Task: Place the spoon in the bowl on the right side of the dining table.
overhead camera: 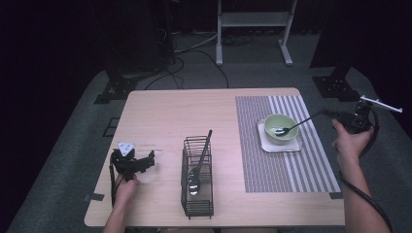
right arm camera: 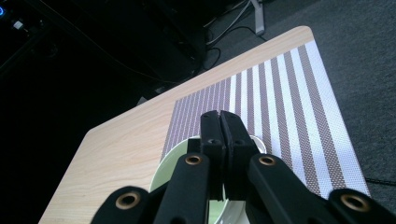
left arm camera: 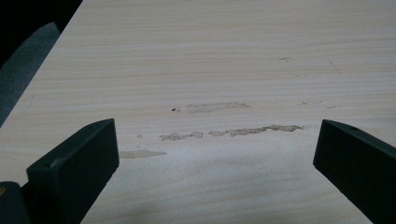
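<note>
From the high view, the person stands at the near edge of the desk [overhead camera: 160, 111]. The right gripper [overhead camera: 328, 114] is beyond the right edge of the desk and holds a long black-handled spoon [overhead camera: 291, 127] by the end of its handle. The head of this spoon lies inside the green bowl [overhead camera: 280, 128], which stands on a white square plate [overhead camera: 266, 141] on the striped placemat [overhead camera: 291, 165], towards the far right corner. The left gripper [overhead camera: 148, 159] rests on the desk near the left edge, its jaws wide apart with nothing between them. Just beside it, towards the middle of the near edge, stands a black wire basket [overhead camera: 197, 194], and two more spoons [overhead camera: 196, 177] lean inside it.

In the left gripper view, the two black jaws stand wide over bare wood with some pale marks, and they touch nothing.

In the right gripper view, the jaws of the right gripper [right arm camera: 219, 122] are pressed narrow together above the rim of the green bowl [right arm camera: 175, 163]. I cannot see the spoon handle between them here, so the hold is judged from the high view.

I think the work is moving spoons from the basket into the bowl. One spoon is almost placed but not released yet. Two are left in the basket, so most of the work is left.
</note>
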Action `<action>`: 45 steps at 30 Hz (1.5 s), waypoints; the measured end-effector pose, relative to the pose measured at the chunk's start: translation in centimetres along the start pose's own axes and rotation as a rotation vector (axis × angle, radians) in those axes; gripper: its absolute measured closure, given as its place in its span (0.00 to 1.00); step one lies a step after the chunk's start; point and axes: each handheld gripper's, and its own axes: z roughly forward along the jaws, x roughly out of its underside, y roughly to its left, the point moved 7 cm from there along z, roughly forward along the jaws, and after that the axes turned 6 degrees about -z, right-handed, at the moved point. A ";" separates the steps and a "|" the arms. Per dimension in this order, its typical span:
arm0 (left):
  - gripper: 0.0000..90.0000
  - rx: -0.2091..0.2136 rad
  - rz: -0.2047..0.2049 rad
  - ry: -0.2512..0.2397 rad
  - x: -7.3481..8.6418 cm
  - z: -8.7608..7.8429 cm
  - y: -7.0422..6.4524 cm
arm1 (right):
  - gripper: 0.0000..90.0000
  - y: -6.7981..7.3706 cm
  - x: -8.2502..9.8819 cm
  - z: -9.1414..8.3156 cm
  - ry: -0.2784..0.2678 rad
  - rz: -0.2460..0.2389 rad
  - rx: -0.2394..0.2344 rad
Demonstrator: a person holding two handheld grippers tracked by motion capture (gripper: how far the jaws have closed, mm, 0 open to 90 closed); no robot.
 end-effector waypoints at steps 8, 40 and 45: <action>0.00 0.000 0.000 -0.001 0.0 0.0 0.0 | 0.98 -0.3 0.6 0.5 0.002 0.007 0.004; 0.00 -0.003 0.001 0.000 0.0 0.0 0.0 | 0.98 -2.0 2.4 2.6 0.022 0.044 -0.014; 0.00 -0.004 0.000 -0.001 0.0 0.0 0.0 | 0.95 -2.2 2.6 2.7 0.024 0.052 -0.014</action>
